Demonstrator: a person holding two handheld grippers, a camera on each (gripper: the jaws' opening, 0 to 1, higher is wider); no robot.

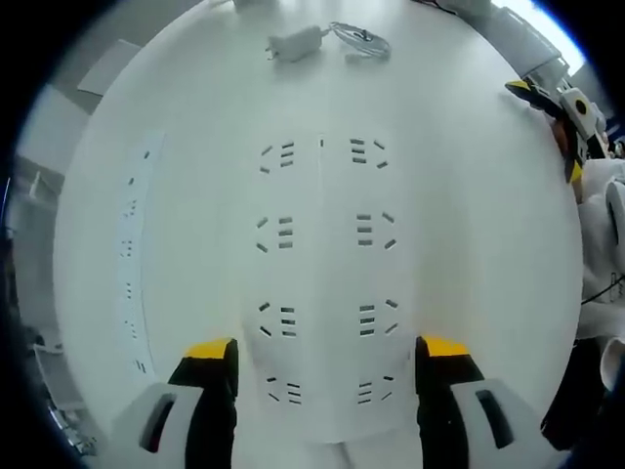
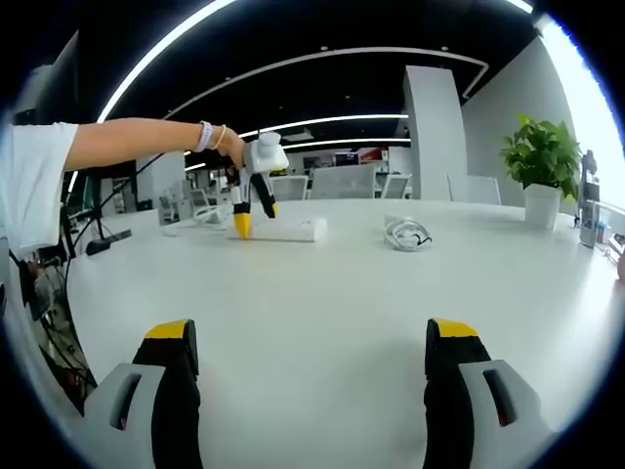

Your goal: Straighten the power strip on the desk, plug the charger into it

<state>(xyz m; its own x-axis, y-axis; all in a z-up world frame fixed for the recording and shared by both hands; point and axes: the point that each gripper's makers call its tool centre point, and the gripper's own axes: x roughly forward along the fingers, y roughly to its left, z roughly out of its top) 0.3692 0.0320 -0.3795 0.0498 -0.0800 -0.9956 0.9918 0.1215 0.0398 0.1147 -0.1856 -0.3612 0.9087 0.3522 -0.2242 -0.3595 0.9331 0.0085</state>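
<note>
Item one: power strip (image 1: 322,283), white, flat on the white counter (image 1: 488,147), seen from directly above in the left gripper view; its rows of sockets run away from the camera between the fingers.

Item two: left gripper (image 1: 327,366), yellow-tipped fingers set wide, one on each side of the strip's near end, straddling it; whether they touch the casing I cannot tell. The right gripper view shows this same gripper (image 2: 252,210) held by an outstretched arm, tips down at the strip (image 2: 288,231).

Item three: charger (image 1: 296,43), white, lying beyond the strip's far end with its coiled cable (image 1: 359,39) beside it, unplugged.

Item four: right gripper (image 2: 312,366), fingers wide, holding nothing, hanging over bare counter well back from the strip.

Item five: potted plant (image 2: 540,161) at the counter's far side.

Status, as judged: straightening is in hand; plugging in the charger is not yet begun.
</note>
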